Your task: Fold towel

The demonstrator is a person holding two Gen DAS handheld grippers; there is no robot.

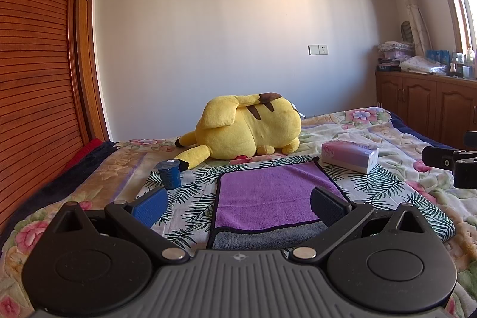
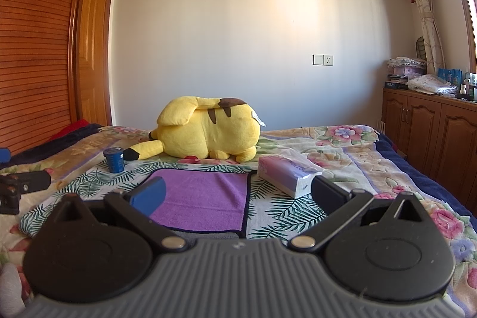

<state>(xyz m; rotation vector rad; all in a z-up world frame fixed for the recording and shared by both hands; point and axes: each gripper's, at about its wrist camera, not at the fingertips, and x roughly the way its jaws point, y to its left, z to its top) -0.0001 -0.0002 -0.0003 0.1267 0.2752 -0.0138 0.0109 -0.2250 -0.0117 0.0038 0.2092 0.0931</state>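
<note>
Both tongs stood wide apart and held nothing. The left gripper point(image 1: 238, 206) hovered low over the near part of the purple towel point(image 1: 268, 192), its blue-padded finger point(image 1: 150, 206) out over the leaf-print cloth point(image 1: 190, 198) to the towel's left and its dark finger point(image 1: 326, 206) above the towel's right side; whether either finger touched the fabric I could not tell. The right gripper point(image 2: 238, 195) was spread just as far, its blue pad point(image 2: 149, 195) over the towel's point(image 2: 202, 195) left part and its dark finger point(image 2: 325, 194) just in front of the tissue pack point(image 2: 286, 172), clear of the towel.

The towel lay flat on the leaf-print cloth spread over the floral quilt point(image 2: 372, 157) on the bed, purple face up with a dark binding, and a grey layer point(image 1: 268, 237) showed along its near edge. A blue cup point(image 1: 169, 173) stood upright beyond the towel's far left corner, and the tissue pack point(image 1: 350, 154) lay near the far right corner. Behind them a yellow Pikachu plush point(image 1: 247, 127) lay on its side.
</note>
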